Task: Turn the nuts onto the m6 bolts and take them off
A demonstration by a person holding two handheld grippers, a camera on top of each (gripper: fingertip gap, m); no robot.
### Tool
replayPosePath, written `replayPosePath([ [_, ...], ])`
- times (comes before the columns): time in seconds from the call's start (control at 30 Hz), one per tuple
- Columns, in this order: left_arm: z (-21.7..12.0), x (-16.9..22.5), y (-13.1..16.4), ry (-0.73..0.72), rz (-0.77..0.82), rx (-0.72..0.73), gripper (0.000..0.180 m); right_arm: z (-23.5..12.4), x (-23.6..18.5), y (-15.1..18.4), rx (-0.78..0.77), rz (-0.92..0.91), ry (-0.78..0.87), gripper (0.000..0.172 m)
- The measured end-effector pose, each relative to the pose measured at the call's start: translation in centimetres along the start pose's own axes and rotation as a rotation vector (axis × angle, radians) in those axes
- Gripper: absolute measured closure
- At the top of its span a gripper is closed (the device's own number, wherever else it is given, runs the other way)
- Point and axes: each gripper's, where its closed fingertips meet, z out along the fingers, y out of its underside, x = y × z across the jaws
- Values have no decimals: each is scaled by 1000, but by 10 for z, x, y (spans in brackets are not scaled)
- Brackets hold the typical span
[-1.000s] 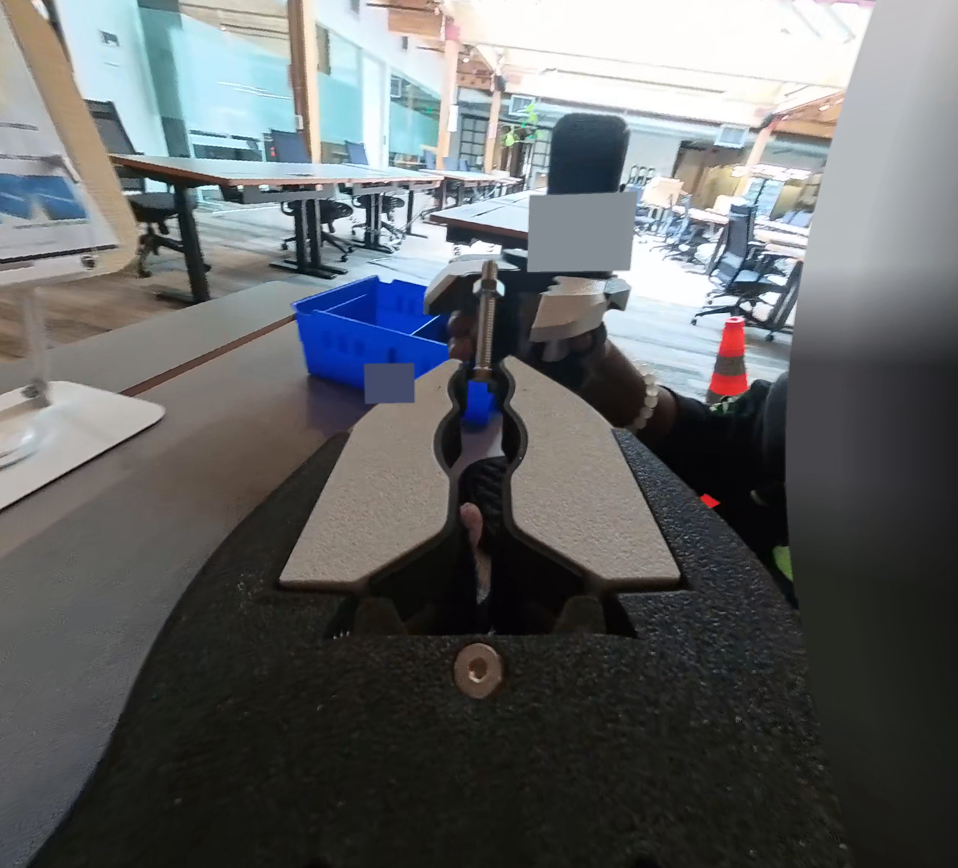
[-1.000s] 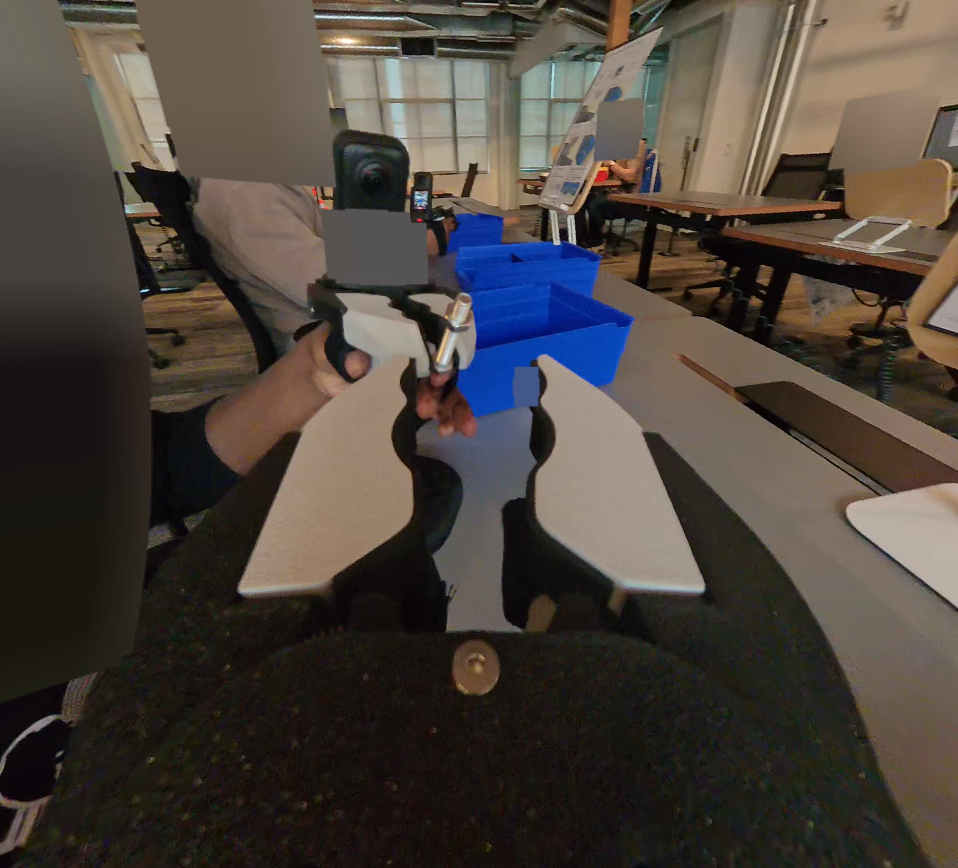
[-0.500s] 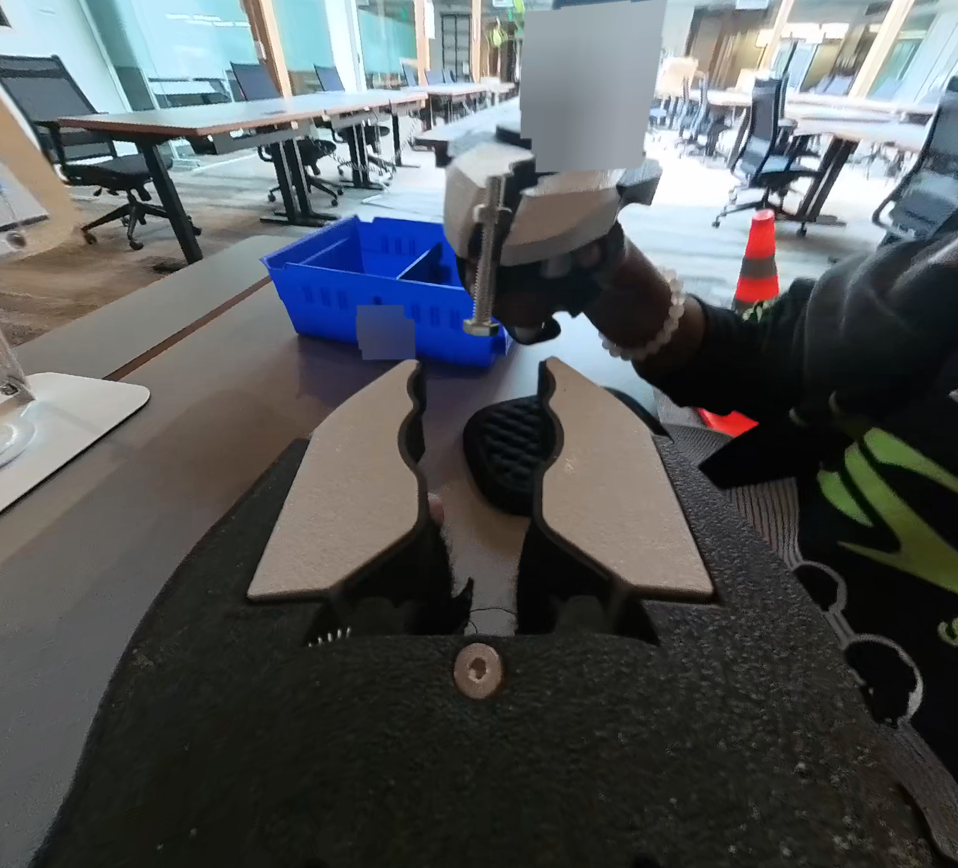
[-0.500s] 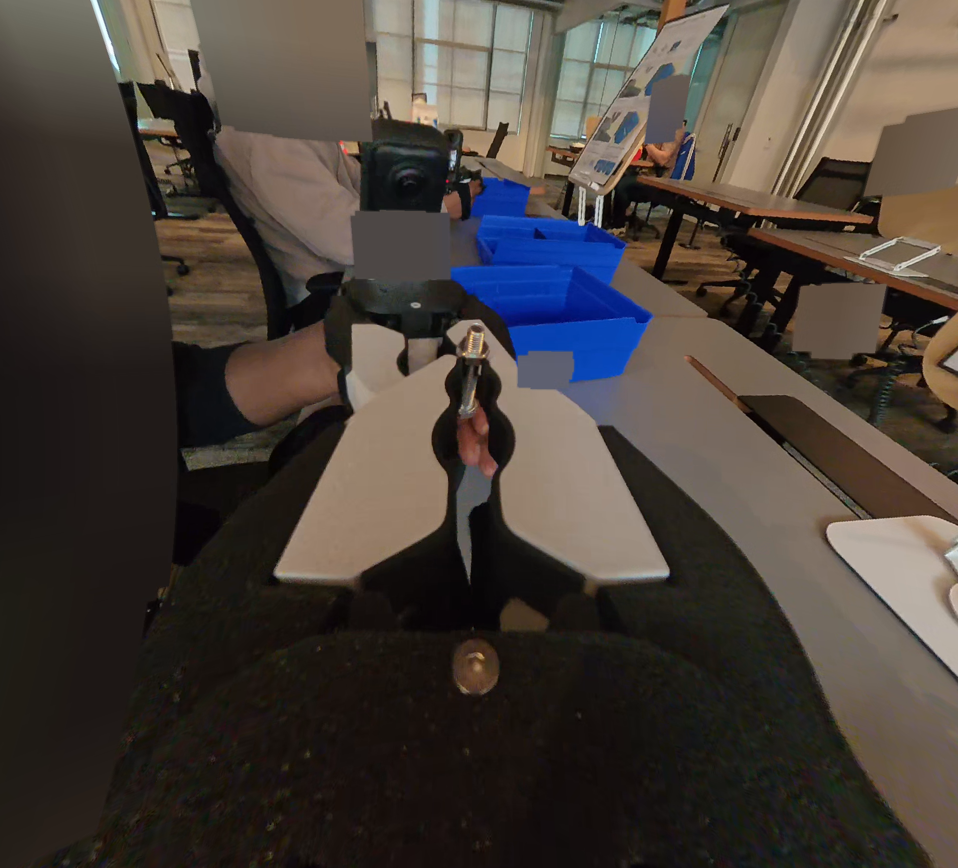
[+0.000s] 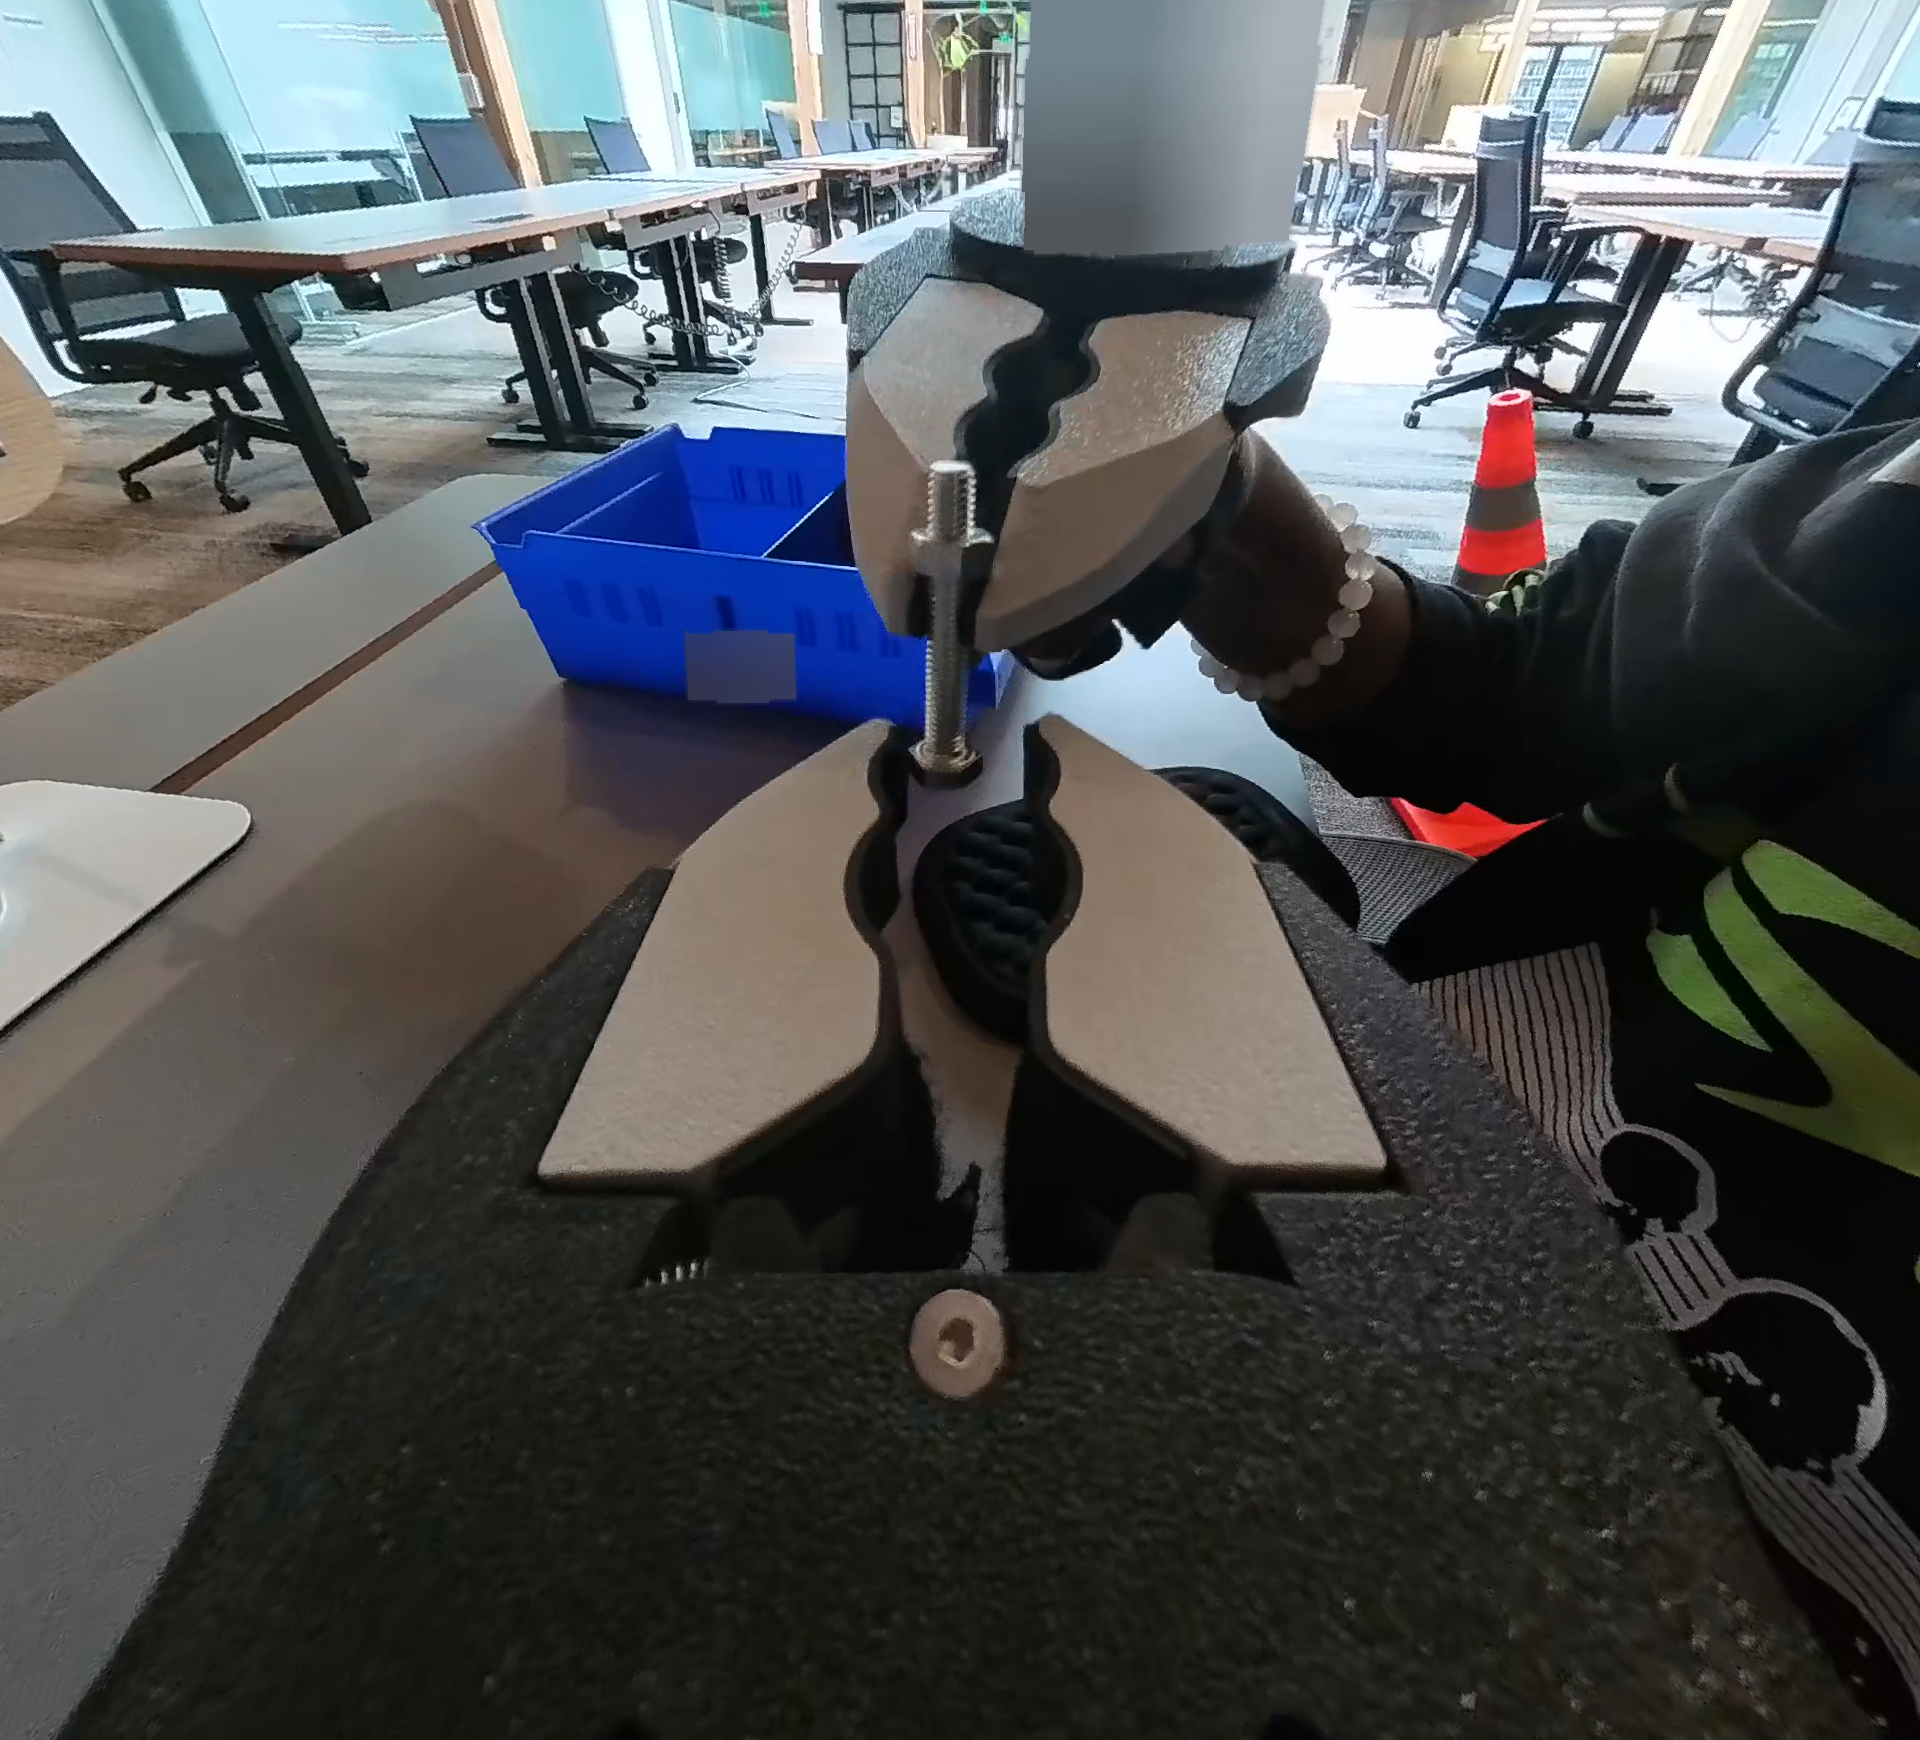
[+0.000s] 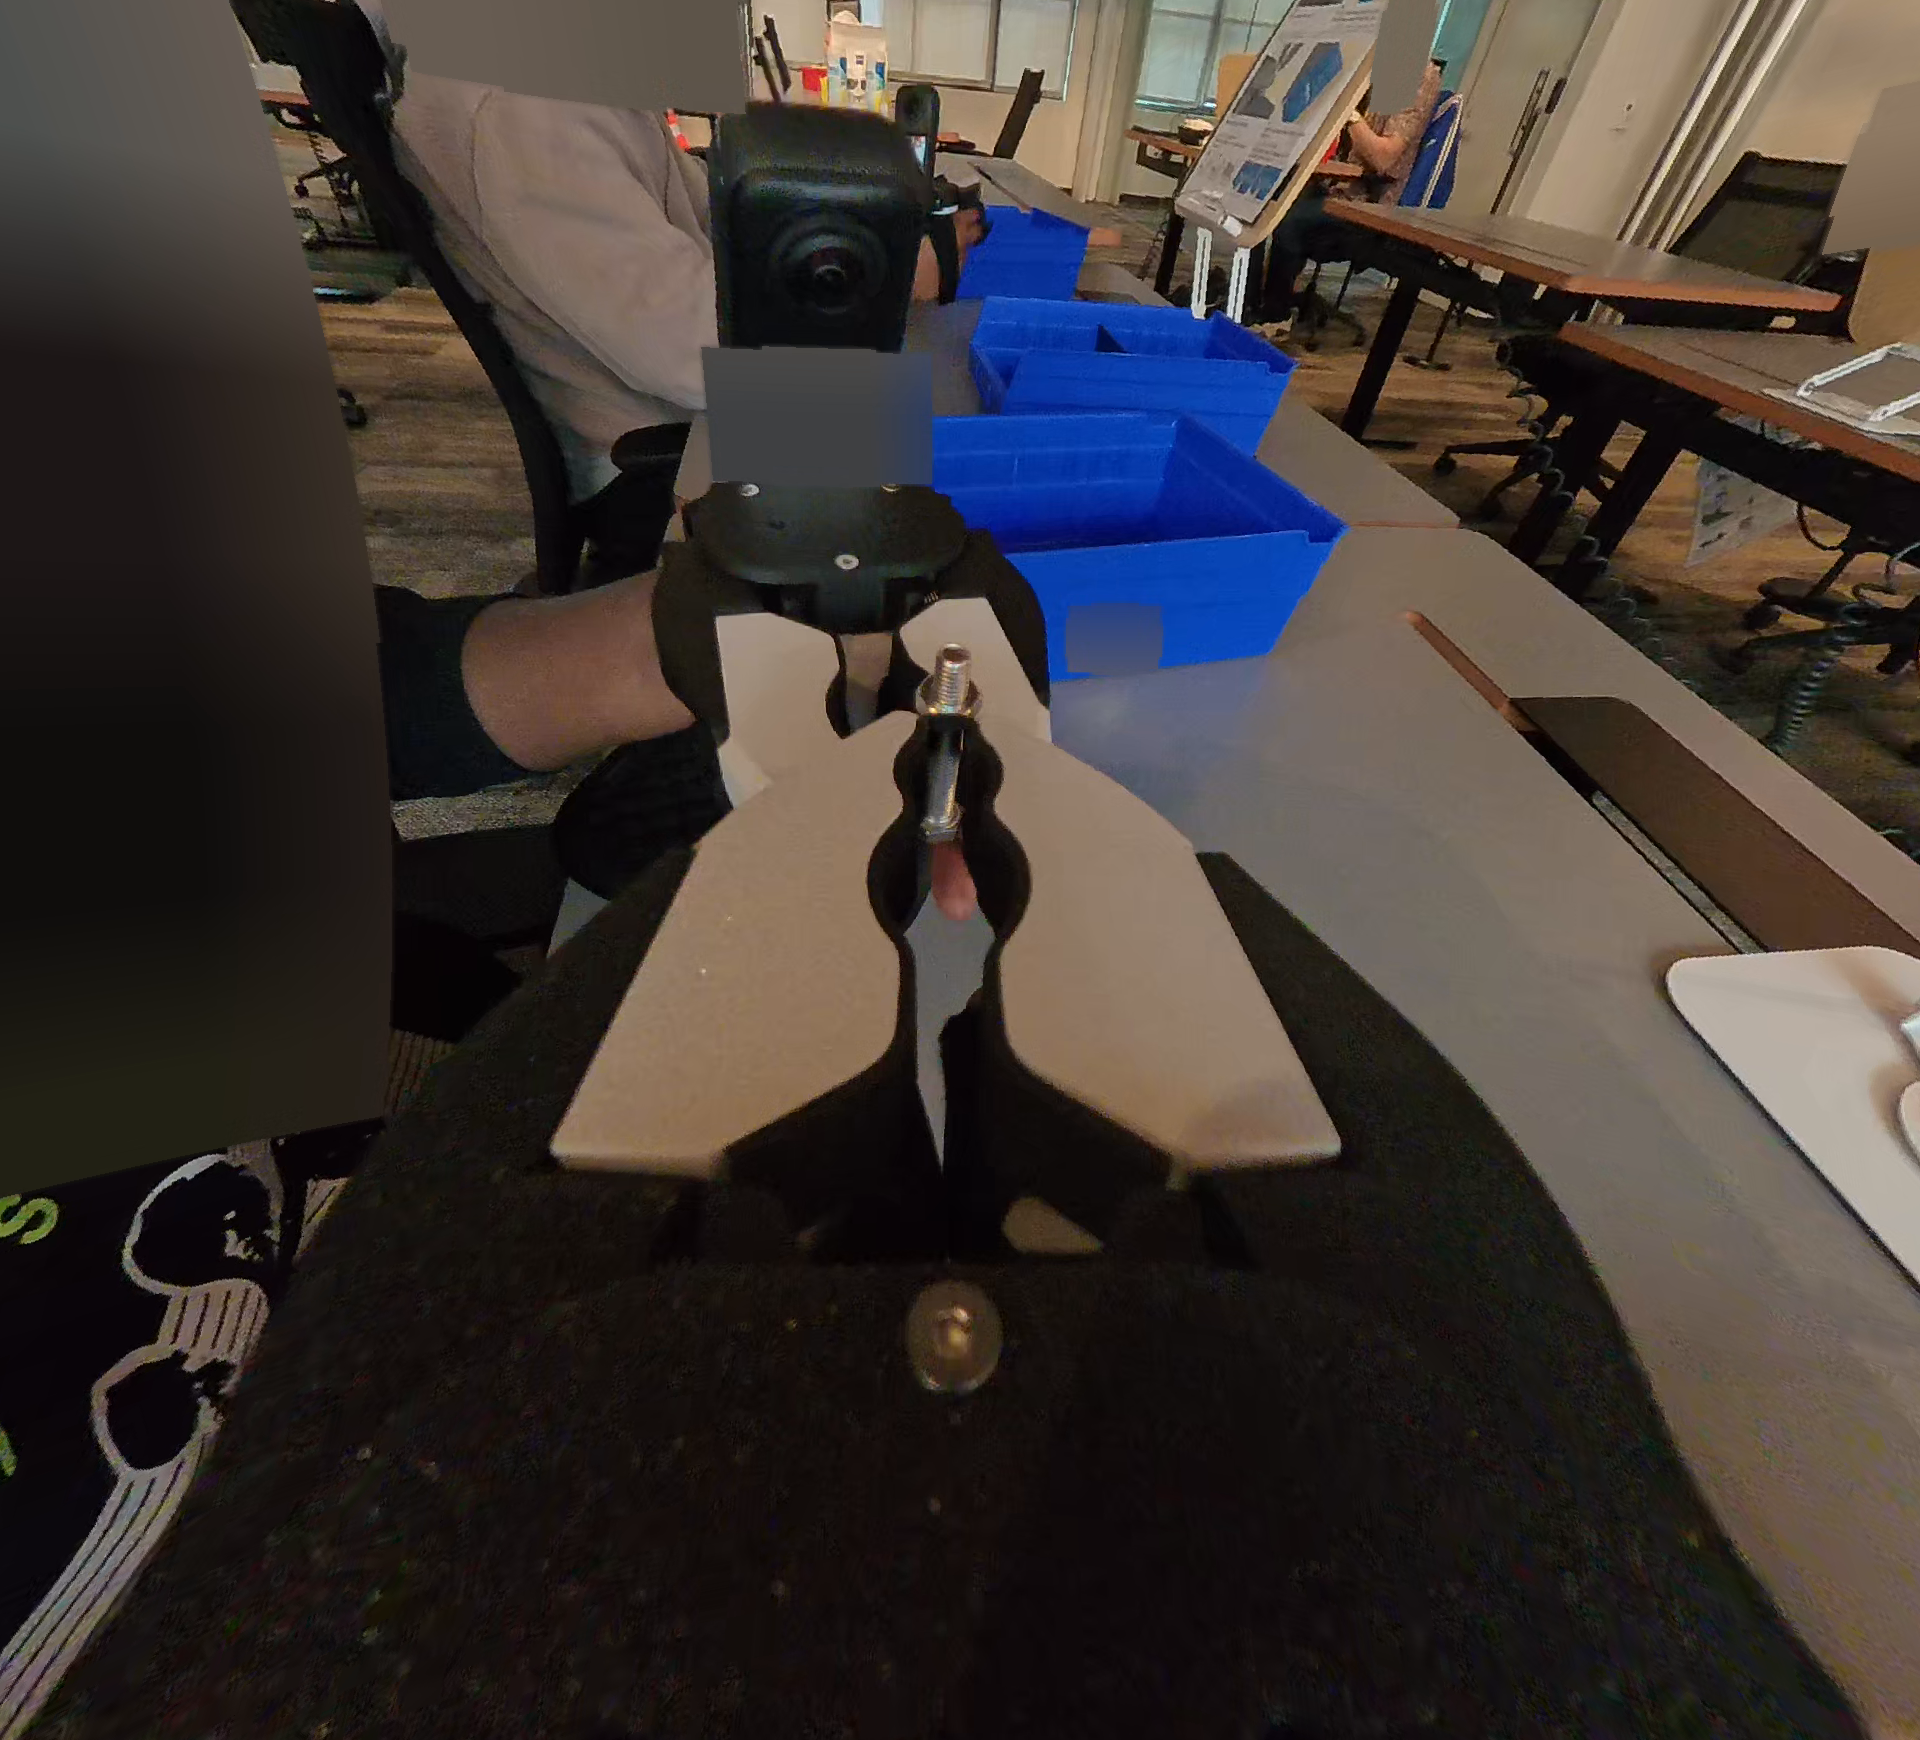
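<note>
A silver bolt (image 5: 948,651) hangs upright with its head down, and a nut (image 5: 951,542) is threaded near its upper end. My right gripper (image 6: 940,740) is shut on the bolt's shank (image 6: 940,776) just below the nut (image 6: 948,701); it also shows in the left wrist view (image 5: 1039,485). My left gripper (image 5: 961,745) is open, and the bolt head stands between its fingertips. The right pad is clear of the head. The left gripper also shows in the right wrist view (image 6: 862,651), behind the bolt.
A blue divided bin (image 5: 665,589) stands on the grey table (image 5: 364,859) just behind the grippers, with more blue bins (image 6: 1132,371) farther back. A white stand base (image 5: 94,869) lies at the left. A person sits in a chair (image 6: 561,236) beyond. An orange cone (image 5: 1501,495) stands on the floor. The tips of one gripper are about 4 cm away from the tips of the other.
A second ago my left gripper held the bolt and my right was open. The right shut on the shank, the left let go and opened wide, then narrowed around the bolt head.
</note>
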Motion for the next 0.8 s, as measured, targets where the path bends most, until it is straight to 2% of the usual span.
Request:
replayPosePath([
  [0.17, 0, 0, 2, 4, 4, -7, 158, 0, 0, 2, -24, -1, 2, 167],
  [0.27, 0, 0, 1, 6, 1, -5, 169, -1, -2, 2, -27, 2, -9, 167],
  [0.53, 2, 1, -1, 23, 28, 20, 171, -3, -1, 1, -26, -11, -2, 166],
  [0.67, 8, -9, 7, 5, 46, 42, 171, -8, 6, 8, -56, -4, 19, 144],
  [0.8, 12, -24, 20, -7, 11, 114, 171, -13, 16, 22, -59, -8, 77, 134],
])
